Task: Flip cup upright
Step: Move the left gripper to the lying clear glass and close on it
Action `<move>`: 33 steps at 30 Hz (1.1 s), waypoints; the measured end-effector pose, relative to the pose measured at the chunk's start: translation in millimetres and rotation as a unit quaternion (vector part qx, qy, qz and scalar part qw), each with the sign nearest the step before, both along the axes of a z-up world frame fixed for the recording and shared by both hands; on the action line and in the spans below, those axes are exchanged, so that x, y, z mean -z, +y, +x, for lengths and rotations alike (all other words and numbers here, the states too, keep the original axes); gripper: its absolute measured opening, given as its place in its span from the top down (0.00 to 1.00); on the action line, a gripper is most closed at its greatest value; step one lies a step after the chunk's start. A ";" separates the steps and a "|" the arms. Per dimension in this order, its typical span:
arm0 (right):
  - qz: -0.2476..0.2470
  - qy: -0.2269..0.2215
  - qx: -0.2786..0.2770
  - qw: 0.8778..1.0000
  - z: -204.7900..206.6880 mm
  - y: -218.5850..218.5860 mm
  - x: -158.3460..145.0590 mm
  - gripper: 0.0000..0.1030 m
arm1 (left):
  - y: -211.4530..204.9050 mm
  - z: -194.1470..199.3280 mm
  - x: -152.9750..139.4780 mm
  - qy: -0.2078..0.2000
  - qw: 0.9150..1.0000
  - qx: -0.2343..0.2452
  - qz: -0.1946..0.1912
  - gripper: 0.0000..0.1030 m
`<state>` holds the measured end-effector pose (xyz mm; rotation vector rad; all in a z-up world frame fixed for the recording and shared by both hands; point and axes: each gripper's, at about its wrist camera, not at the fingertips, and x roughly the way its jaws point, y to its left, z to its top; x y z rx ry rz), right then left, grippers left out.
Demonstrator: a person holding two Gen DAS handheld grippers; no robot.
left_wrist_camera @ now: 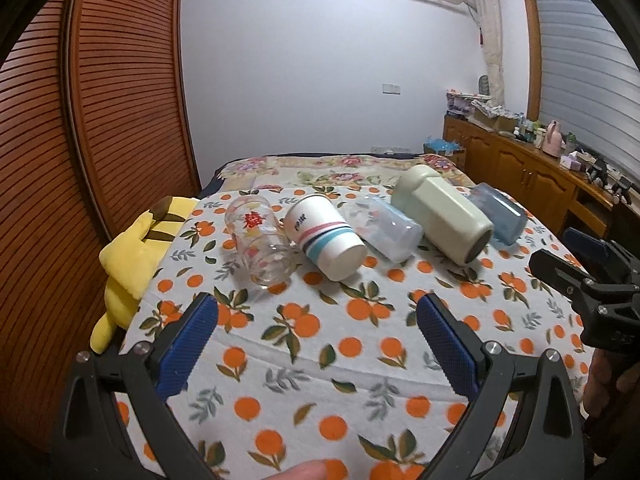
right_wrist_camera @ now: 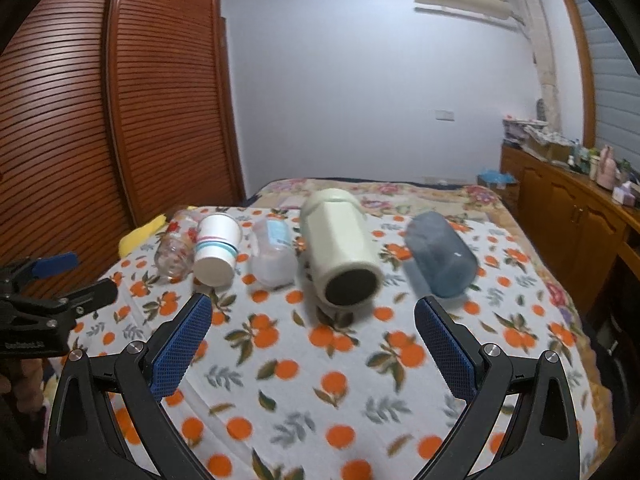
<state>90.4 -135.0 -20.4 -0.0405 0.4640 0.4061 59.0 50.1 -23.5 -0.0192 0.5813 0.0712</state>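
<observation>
Several cups lie on their sides in a row on the orange-print cloth point(left_wrist_camera: 304, 360): a clear glass point(left_wrist_camera: 260, 240) point(right_wrist_camera: 174, 254), a white paper cup with pink and teal stripes point(left_wrist_camera: 326, 236) point(right_wrist_camera: 216, 248), a frosted pale-blue cup point(left_wrist_camera: 390, 226) point(right_wrist_camera: 274, 254), a tall pale-green cup point(left_wrist_camera: 442, 216) point(right_wrist_camera: 340, 248) and a blue-grey cup point(left_wrist_camera: 498, 212) point(right_wrist_camera: 440, 256). My left gripper point(left_wrist_camera: 318, 312) is open and empty, nearer than the glass and paper cup. My right gripper point(right_wrist_camera: 312, 316) is open and empty, just short of the green cup's base; it also shows in the left wrist view point(left_wrist_camera: 568, 264).
A yellow plush toy point(left_wrist_camera: 132, 256) lies at the cloth's left edge beside a wooden louvered wardrobe point(left_wrist_camera: 100, 120). A floral bedspread point(left_wrist_camera: 320, 170) extends behind the cups. A wooden cabinet point(left_wrist_camera: 532, 176) with clutter stands along the right wall.
</observation>
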 end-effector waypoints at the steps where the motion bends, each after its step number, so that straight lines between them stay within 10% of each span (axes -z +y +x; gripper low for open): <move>1: 0.002 0.002 -0.007 1.000 4.8 5.1 -1.1 0.00 | 2.3 3.5 0.0 0.002 1.000 -0.001 0.001 0.03; 33: -0.019 0.052 -0.083 0.995 101.3 82.8 -12.0 0.01 | 83.8 146.5 18.3 0.173 0.983 0.014 -0.066 0.14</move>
